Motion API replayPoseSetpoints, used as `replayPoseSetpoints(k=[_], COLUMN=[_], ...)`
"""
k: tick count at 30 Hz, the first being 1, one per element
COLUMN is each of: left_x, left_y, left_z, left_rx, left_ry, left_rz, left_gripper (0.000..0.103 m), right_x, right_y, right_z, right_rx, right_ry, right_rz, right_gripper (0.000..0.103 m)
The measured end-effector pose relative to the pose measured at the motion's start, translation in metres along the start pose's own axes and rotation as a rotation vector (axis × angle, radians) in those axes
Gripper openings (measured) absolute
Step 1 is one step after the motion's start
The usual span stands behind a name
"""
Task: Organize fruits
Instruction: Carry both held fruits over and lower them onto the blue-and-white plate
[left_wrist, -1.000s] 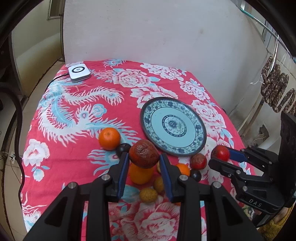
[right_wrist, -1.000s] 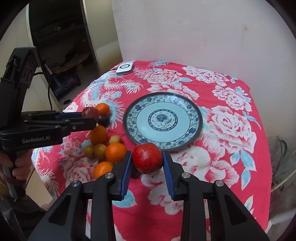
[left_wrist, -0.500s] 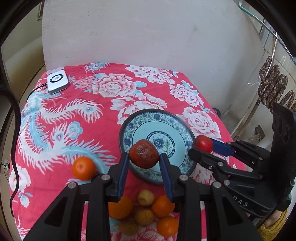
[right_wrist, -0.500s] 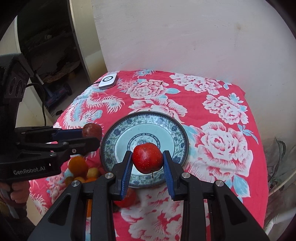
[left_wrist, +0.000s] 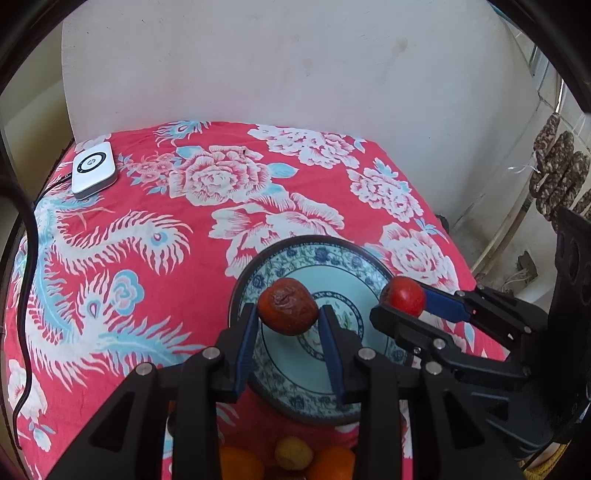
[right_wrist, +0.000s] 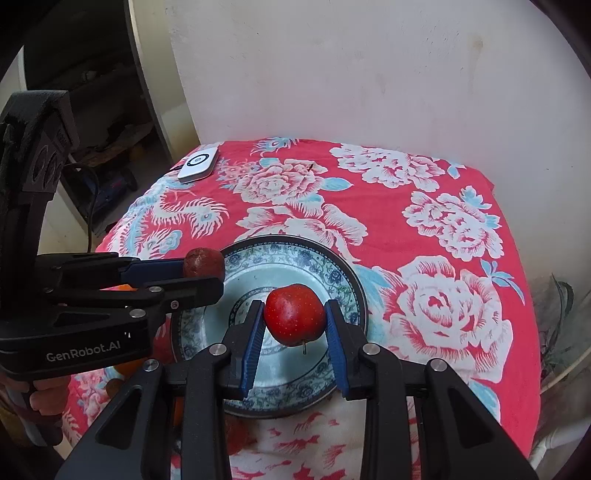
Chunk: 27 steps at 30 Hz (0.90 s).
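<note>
Doorway (right_wrist: 92, 122) right view only; sausages (left_wrist: 557, 166) left view only.

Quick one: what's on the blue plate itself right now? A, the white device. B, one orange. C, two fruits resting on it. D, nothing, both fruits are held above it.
D: the plate is bare, while the left gripper clamps a wrinkled fruit and the right gripper clamps an apple over it.

A lived-in home: flowered red cloth (left_wrist: 221, 206) over the worktop, a plain plastered wall (left_wrist: 295, 66), sausages (left_wrist: 557, 166) hung to dry.
</note>
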<state>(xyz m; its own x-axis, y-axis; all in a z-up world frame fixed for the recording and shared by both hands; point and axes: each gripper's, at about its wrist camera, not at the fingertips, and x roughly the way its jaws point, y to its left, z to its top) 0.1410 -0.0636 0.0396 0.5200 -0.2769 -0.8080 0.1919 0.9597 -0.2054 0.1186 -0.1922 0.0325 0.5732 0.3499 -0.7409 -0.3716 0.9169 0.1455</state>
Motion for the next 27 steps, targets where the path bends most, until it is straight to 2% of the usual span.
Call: replayPoseSetpoints(k=[11,27], left_x=[0.021,0.03], left_y=[0.006,0.003], left_z=[0.012,0.015], left_rx=[-0.013,-0.006], left_ry=[0.011,0.016], left_rz=[0.021,0.007], left_gripper=[0.035,0.035], right_x=[0.023,0.036], right_y=[-0.005,-0.01], right_z=[0.01,0.009], right_rx=[0.002,-0.015], right_ry=[0.009,0.01], right_rz=[-0.013,-0.045], right_gripper=[0.034,0.034])
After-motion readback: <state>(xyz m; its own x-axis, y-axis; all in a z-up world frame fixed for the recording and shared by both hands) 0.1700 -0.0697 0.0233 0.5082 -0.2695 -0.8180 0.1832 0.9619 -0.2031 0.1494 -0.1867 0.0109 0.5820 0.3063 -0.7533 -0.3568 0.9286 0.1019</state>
